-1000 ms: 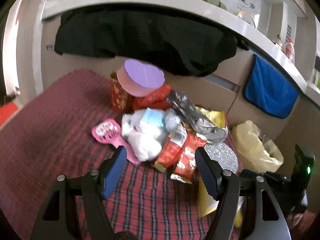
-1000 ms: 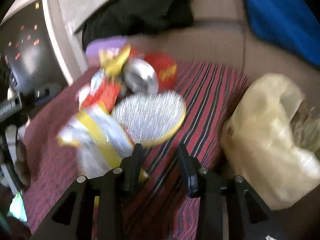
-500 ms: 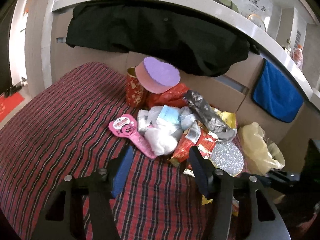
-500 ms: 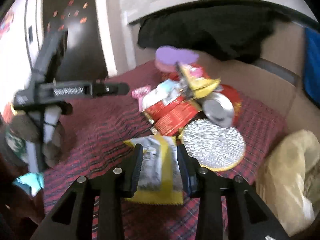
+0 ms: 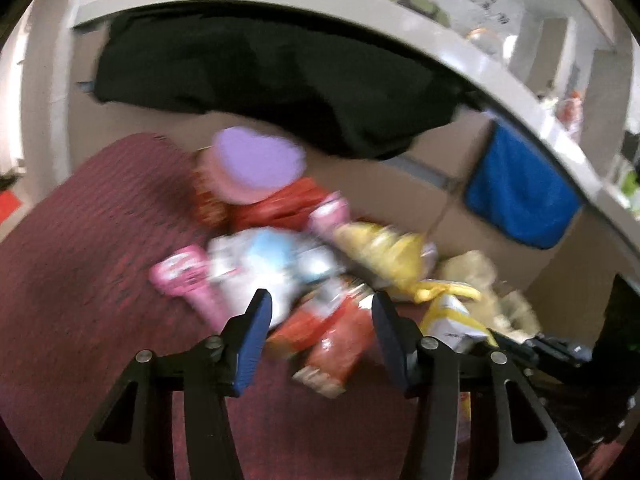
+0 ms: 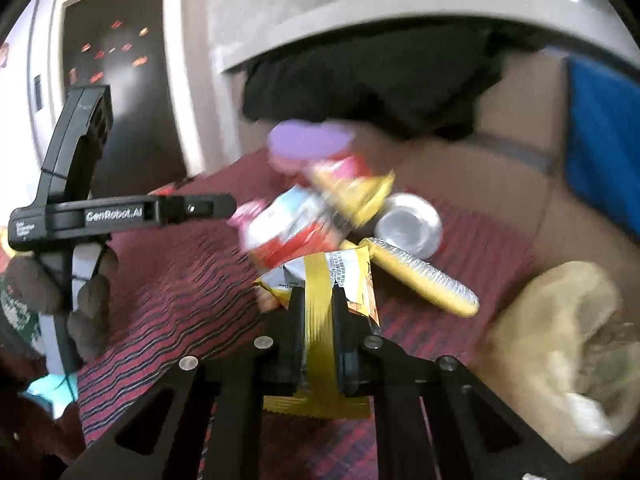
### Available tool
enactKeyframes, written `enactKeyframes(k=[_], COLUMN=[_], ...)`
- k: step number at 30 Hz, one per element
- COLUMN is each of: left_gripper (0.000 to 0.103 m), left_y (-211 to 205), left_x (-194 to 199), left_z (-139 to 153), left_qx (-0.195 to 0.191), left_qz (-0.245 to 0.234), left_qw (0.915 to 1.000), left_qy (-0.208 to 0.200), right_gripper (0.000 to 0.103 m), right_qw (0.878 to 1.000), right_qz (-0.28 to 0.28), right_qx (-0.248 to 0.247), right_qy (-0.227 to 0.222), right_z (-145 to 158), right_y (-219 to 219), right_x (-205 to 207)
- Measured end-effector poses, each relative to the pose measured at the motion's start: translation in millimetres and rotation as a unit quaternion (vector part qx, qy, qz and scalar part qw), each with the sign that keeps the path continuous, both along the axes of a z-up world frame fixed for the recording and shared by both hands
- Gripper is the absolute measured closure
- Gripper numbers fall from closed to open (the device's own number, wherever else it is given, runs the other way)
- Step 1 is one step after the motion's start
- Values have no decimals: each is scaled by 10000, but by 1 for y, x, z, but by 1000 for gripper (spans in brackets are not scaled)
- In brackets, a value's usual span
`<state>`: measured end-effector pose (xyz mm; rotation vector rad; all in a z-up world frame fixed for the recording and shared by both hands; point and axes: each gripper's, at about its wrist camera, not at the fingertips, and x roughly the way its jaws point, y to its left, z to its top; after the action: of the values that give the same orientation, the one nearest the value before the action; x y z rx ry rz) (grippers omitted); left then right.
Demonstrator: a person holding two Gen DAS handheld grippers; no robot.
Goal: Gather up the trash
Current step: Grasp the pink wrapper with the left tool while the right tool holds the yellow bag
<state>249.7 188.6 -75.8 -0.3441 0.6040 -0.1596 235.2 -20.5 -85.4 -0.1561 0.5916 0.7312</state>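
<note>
Just one yellow wrapper (image 6: 318, 312), right gripper (image 6: 318, 330).

Behind the pile you have a black cloth (image 5: 280, 84) hanging under a pale shelf (image 5: 460, 60), a blue towel (image 5: 516, 196) beside it, and what looks like a dark doorway (image 6: 116, 92).

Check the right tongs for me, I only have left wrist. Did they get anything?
Observer: Yes. The right tongs are shut on a yellow-and-white snack wrapper.
Operator: Anything behind the pile that I can't see?
Observer: A silver can lies on its side just beyond the wrapper, with one end facing the right camera.
Operator: Where do my tongs sit from over there?
Observer: The left tongs hang above the red striped cloth, left of the pile, with nothing between them.
</note>
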Motion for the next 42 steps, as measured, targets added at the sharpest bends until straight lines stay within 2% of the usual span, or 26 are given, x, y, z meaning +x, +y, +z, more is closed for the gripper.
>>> enactKeyframes(k=[4,6,10,15,22,28,29,30,32,33,36,42], left_gripper=[50,50,50,51,51,51,55,70,93,97,99,99], left_y=[-13,-13,-17,-26,-42,-60,-62,-62,-61,-58,-47,-21], left_x=[28,45,61,61,56,85,96,103,112,112,98,48], left_z=[9,6,-9,-22,-20,-25,-29,-33,-39,-40,-36,-3], left_qx=[-189,-325,-377,-339,-200,354,384,386,472,475,504,740], left_qz=[40,228,233,57,-214,28,66,41,5,-3,34,255], left_qw=[9998,9992,9984,9980,9985,9973,9962,9954,9937,9942,9957,9968], left_qy=[-103,63,354,526,461,646,772,871,1012,969,775,163], right_gripper=[92,92,92,92,92,92,92,92,92,92,92,92], right_qw=[9988,9977,9977,9969,9953,9951,9952,9954,9956,9956,9961,9972], right_qz=[-400,-499,-340,-26,278,364,366,368,343,342,315,309], right_qx=[281,431,465,366,337,273,245,233,218,215,187,208], right_qy=[34,160,350,692,864,877,872,858,839,843,801,643], right_z=[7,3,-11,-33,-45,-42,-42,-42,-41,-41,-38,-26], right_y=[-26,-37,-40,-30,-14,-10,-9,-10,-12,-12,-12,-7], right_x=[6,7,5,4,-7,-20,-22,-24,-28,-28,-33,-36])
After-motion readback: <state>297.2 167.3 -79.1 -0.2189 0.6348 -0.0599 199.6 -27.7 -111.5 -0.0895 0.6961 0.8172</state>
